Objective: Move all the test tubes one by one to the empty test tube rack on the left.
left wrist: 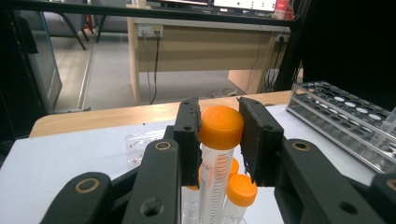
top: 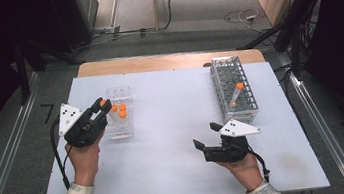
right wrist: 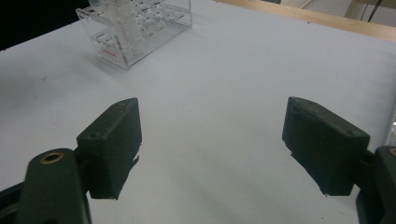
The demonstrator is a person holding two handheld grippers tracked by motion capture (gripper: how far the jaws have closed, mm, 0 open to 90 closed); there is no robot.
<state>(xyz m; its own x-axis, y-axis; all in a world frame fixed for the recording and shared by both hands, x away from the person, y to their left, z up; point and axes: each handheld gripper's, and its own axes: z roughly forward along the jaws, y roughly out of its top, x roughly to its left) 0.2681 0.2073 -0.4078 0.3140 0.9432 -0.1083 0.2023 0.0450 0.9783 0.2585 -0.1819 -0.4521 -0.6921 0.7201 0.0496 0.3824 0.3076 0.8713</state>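
My left gripper (top: 100,109) is shut on a clear tube with an orange cap (top: 103,103), held over the clear plastic rack (top: 122,128) at the table's left. In the left gripper view both black pads clamp the tube's cap (left wrist: 220,127), and its graduated body hangs down between the jaws. Two more orange-capped tubes (top: 119,110) stand in that rack, below the held one (left wrist: 241,189). My right gripper (top: 206,135) rests low over the white table near the front right, open, with nothing between its fingers (right wrist: 212,144).
A wire tube rack (top: 233,89) stands at the back right with one orange-capped tube (top: 238,91) leaning in it; it also appears in the left gripper view (left wrist: 345,116). The clear rack (right wrist: 135,32) lies far ahead of the right gripper. The white table (top: 174,127) ends in a wooden back edge.
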